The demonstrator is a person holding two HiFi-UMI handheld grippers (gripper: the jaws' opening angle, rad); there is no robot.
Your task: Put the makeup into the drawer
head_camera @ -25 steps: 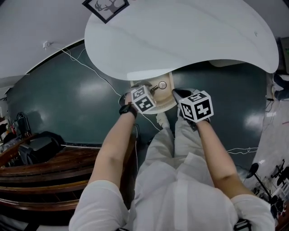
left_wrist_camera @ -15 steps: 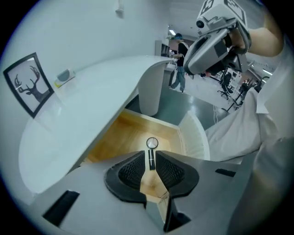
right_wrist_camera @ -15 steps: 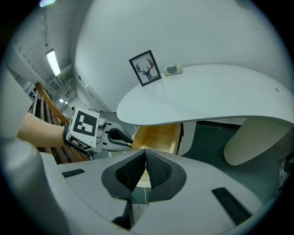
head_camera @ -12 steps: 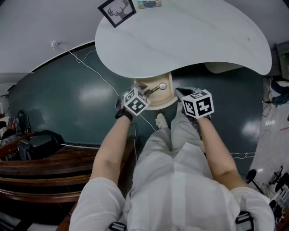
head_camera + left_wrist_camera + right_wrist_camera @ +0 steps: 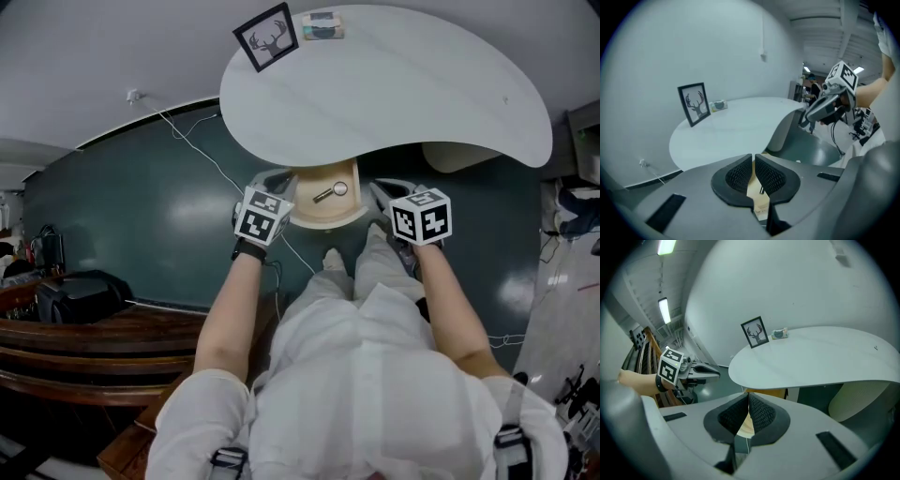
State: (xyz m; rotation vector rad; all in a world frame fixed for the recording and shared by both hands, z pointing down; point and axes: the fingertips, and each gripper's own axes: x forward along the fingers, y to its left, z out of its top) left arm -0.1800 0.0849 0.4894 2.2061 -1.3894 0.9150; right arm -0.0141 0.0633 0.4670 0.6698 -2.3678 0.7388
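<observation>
We see the drawer (image 5: 309,214) pulled out from under the near edge of the white desk (image 5: 403,84). The makeup (image 5: 330,192) is already in it: a thin dark stick with a round end. It lies flat on the drawer bottom, close under the desk's near edge, roughly mid-width. Its long axis runs diagonally, with the stick end toward the drawer's near-left and the round end pointing toward its far-right, at the right wall. Neither gripper touches it.

Just off the drawer's left side is the left gripper (image 5: 278,180), aimed down and forward. Its fingers (image 5: 739,176) have just been closing and now stand together bar a hairline slit, with nothing between them. Drawer wood shows through the slit.

Just off the drawer's right side is the right gripper (image 5: 380,192). Its fingers (image 5: 759,416) are pressed together and hold nothing.

At the desk's far-left edge a framed deer picture (image 5: 272,36) stands upright, with a small box (image 5: 322,25) just beside it to the right. A cable (image 5: 192,145) trails over the dark floor (image 5: 141,216) left of the desk.
</observation>
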